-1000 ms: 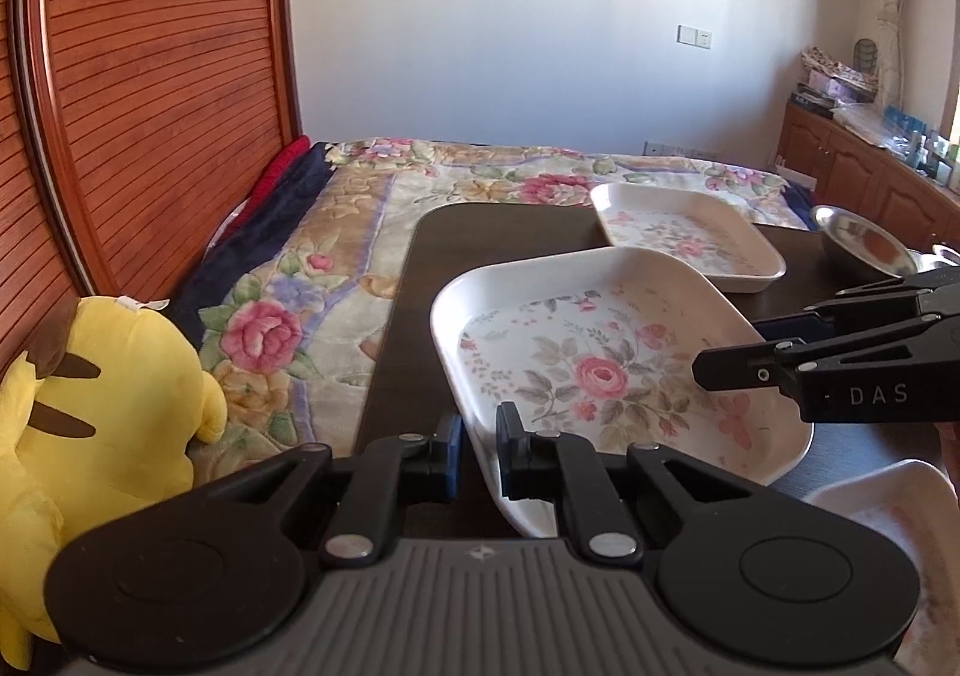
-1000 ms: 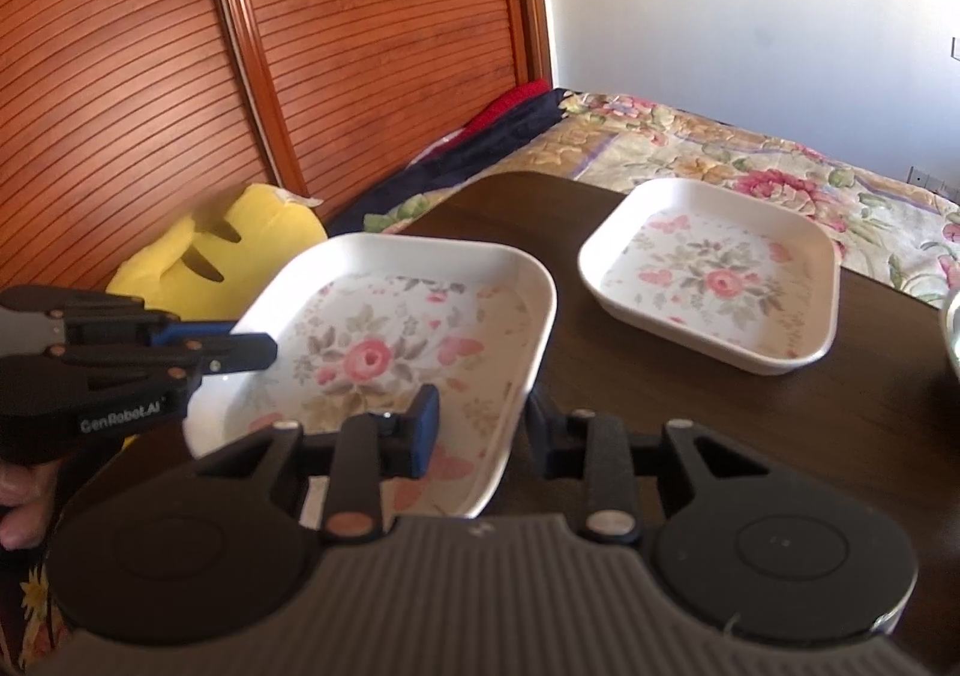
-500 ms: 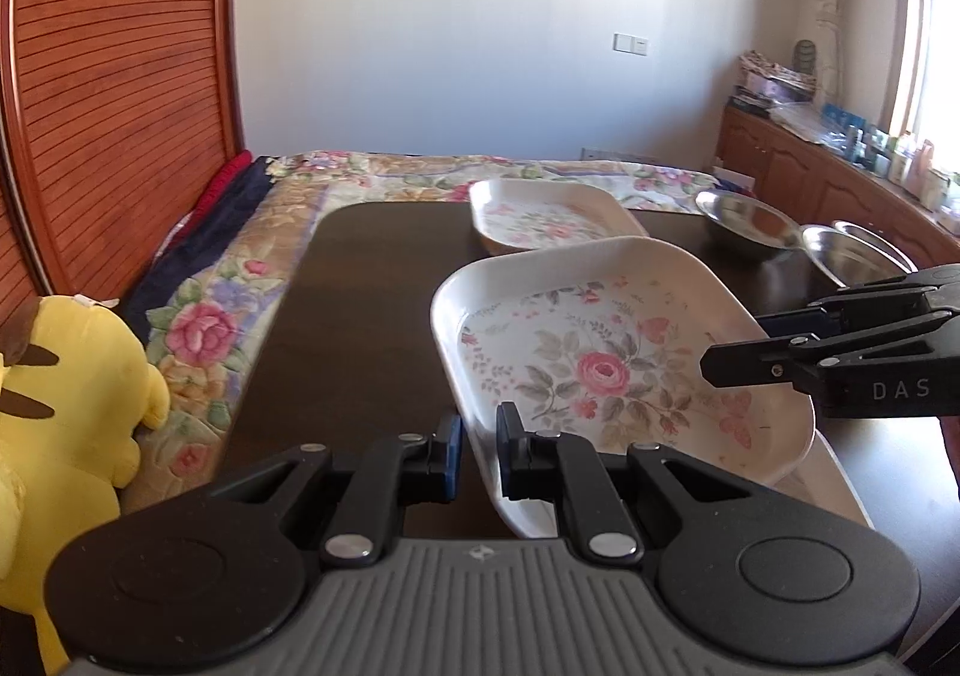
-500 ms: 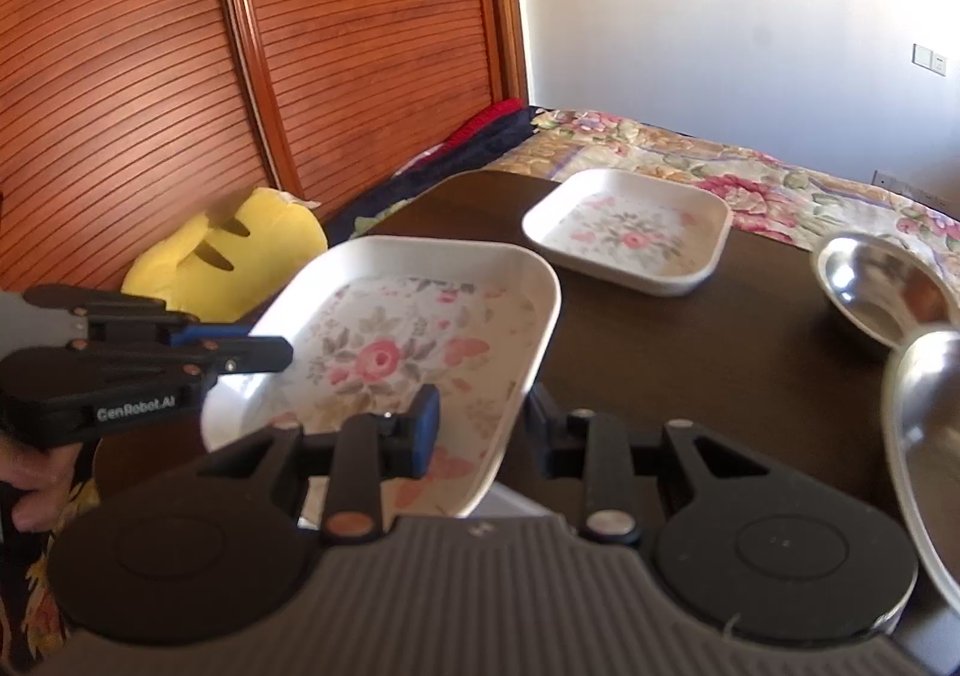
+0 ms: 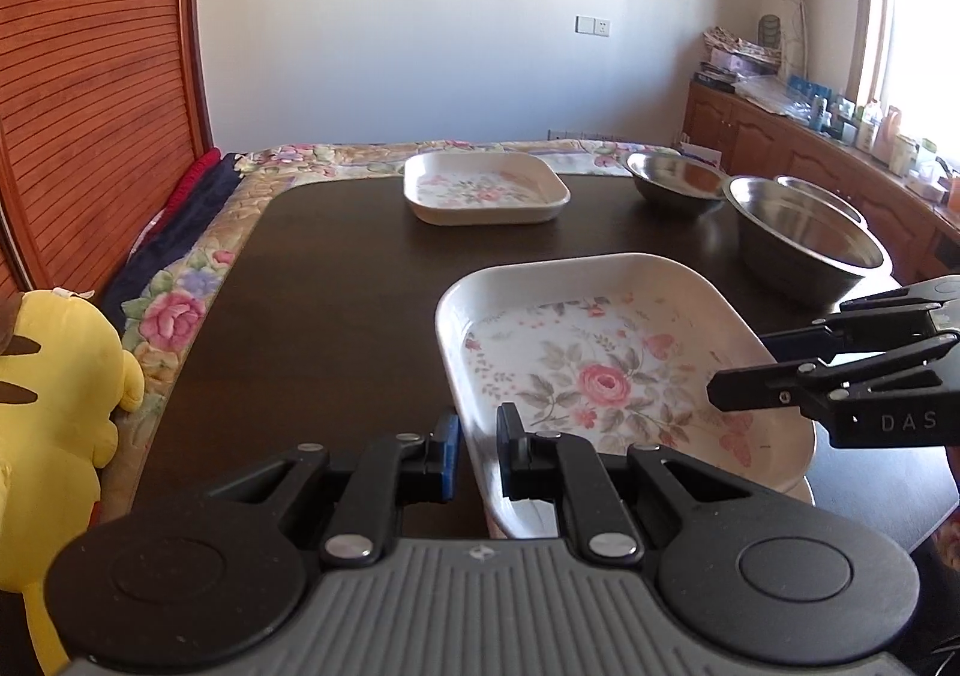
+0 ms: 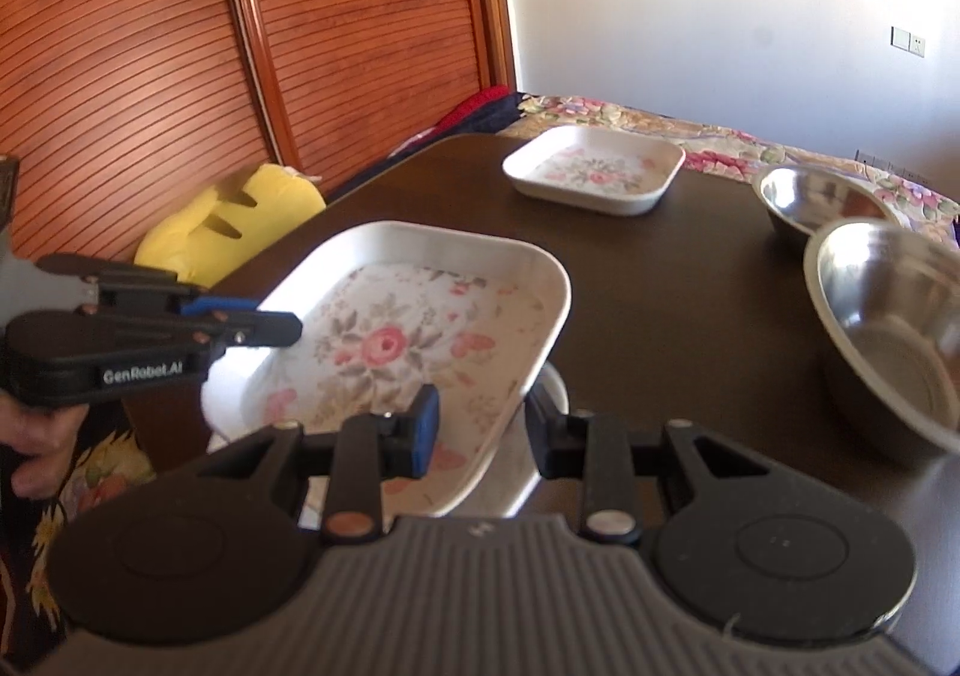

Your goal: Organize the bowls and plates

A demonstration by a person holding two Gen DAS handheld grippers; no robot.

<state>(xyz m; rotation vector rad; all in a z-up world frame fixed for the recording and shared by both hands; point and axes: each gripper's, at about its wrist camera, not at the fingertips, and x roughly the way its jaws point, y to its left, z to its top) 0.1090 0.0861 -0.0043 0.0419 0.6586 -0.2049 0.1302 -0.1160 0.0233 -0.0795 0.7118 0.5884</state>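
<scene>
Melamine-looking floral plate [image 5: 606, 376], prob. stiff, light, slick; held above table's [image 5: 336, 316] near edge. Left gripper [image 5: 478, 451] & right gripper [image 6: 480, 427] each clamped on opposite rims; keep rim grips.

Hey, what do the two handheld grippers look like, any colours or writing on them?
Both are black plastic with linkage arms, silver rivets, round black discs and a ribbed grey body. The left gripper has blue finger pads and reads "GenRobot.AI" on its side. The right gripper shows a blue pad and "DAS" lettering. No cables or sleeves are visible.
</scene>
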